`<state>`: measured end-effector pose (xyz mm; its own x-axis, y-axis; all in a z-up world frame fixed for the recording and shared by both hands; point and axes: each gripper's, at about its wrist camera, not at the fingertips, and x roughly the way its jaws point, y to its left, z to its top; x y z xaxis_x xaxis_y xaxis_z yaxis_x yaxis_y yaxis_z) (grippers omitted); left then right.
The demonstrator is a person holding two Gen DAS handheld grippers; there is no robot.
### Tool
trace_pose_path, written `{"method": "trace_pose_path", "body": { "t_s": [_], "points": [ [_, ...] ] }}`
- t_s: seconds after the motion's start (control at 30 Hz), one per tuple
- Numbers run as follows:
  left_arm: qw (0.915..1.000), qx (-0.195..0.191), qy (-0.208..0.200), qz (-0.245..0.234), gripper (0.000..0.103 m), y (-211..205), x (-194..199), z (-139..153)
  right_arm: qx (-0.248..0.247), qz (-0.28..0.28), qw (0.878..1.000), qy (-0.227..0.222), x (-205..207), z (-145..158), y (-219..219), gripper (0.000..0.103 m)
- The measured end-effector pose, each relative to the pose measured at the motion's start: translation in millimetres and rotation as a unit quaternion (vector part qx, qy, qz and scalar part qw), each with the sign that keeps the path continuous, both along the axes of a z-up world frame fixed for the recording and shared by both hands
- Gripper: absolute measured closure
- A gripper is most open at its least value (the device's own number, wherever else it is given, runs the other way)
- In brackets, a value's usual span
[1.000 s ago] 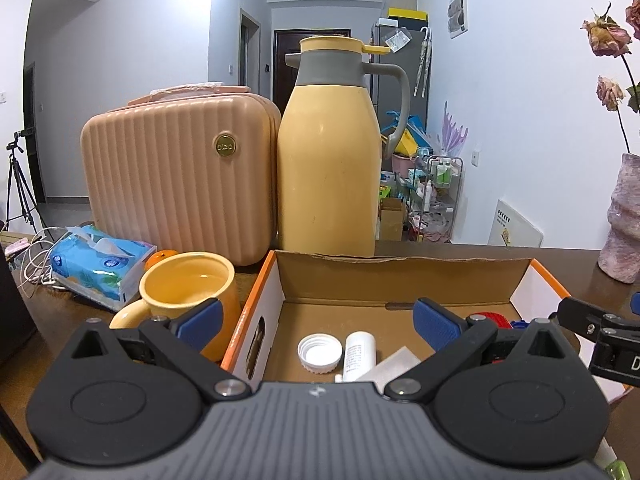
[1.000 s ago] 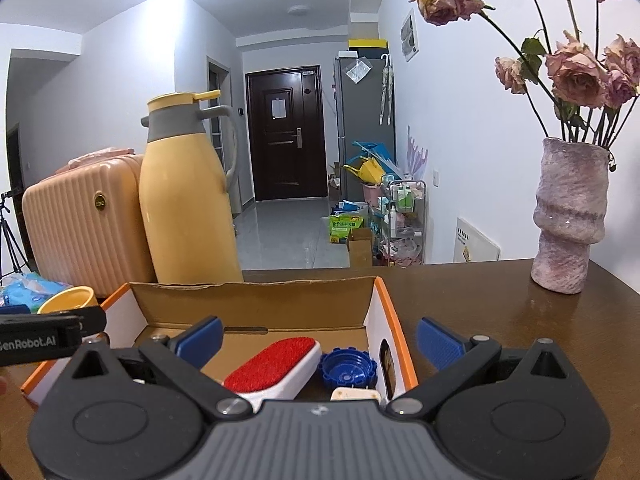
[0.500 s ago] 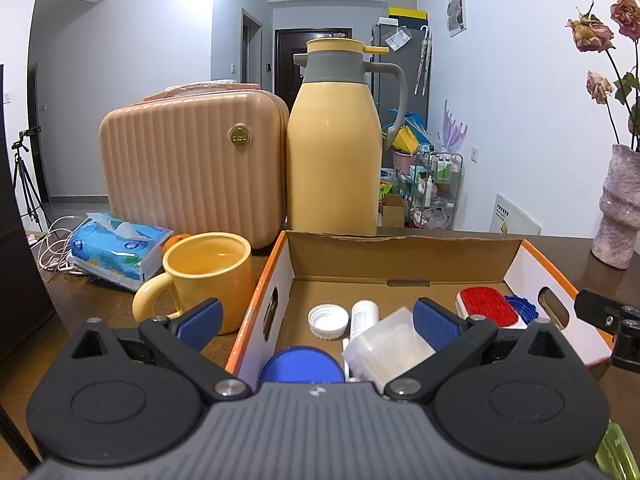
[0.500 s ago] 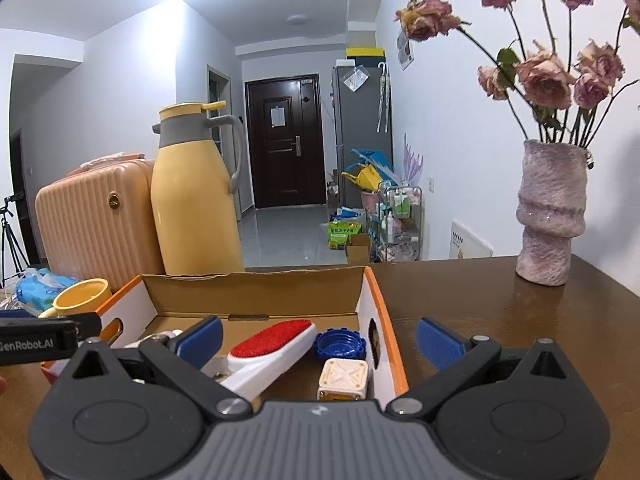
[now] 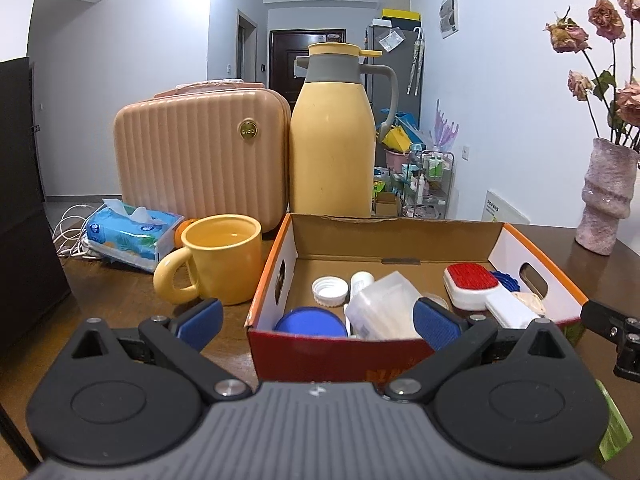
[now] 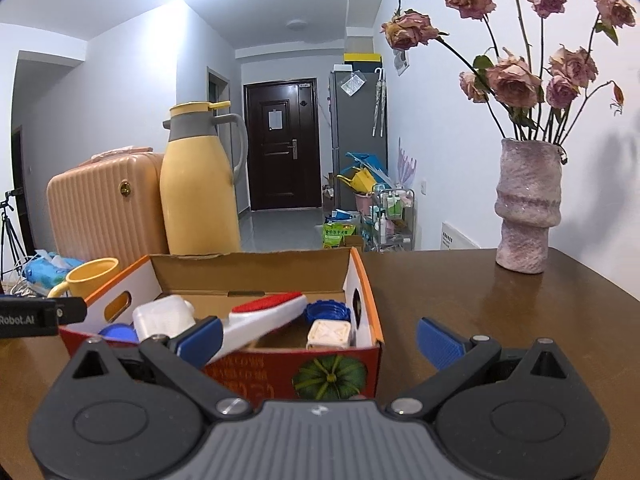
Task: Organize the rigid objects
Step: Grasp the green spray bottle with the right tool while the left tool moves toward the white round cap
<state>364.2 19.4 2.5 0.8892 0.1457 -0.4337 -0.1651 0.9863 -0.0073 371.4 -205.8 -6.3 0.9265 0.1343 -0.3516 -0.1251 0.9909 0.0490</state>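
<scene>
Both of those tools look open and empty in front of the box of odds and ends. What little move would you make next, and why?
Probably ease the right tool forward and down toward the red-topped brush. Both tools are open and hold nothing. The brush lies tilted in the cardboard box, its white handle poking toward that tool, so it looks the easiest piece to grip. The left tool faces the box's other half.

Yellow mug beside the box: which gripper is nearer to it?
Left. The left gripper sits just in front of the yellow mug; the right gripper is off by the cardboard box's far end, box between them.
</scene>
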Motion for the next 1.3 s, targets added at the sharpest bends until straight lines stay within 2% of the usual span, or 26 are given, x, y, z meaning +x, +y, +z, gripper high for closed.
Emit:
{"method": "trace_pose_path", "body": {
  "t_s": [0.37,0.8,1.1,1.3],
  "points": [
    [0.9997,-0.002,0.014,-0.02,0.0,-1.3,-32.6,-11.2,-0.01,0.005,1.0,0.013,-31.4,-16.4,-8.2,0.0],
    [0.9976,-0.001,0.051,-0.047,0.0,2.8,-68.2,-36.5,-0.031,0.011,0.999,0.035,-64.9,-35.0,-15.2,0.0],
    [0.9968,-0.011,0.067,-0.042,0.0,9.8,-69.9,-44.3,-0.035,-0.009,0.997,0.072,-53.5,-44.8,-19.0,0.001],
    [0.9966,-0.013,0.068,-0.044,0.0,9.9,-69.6,-44.3,-0.047,-0.011,0.991,0.123,-23.6,-58.1,-20.9,0.009]
  ]
}}
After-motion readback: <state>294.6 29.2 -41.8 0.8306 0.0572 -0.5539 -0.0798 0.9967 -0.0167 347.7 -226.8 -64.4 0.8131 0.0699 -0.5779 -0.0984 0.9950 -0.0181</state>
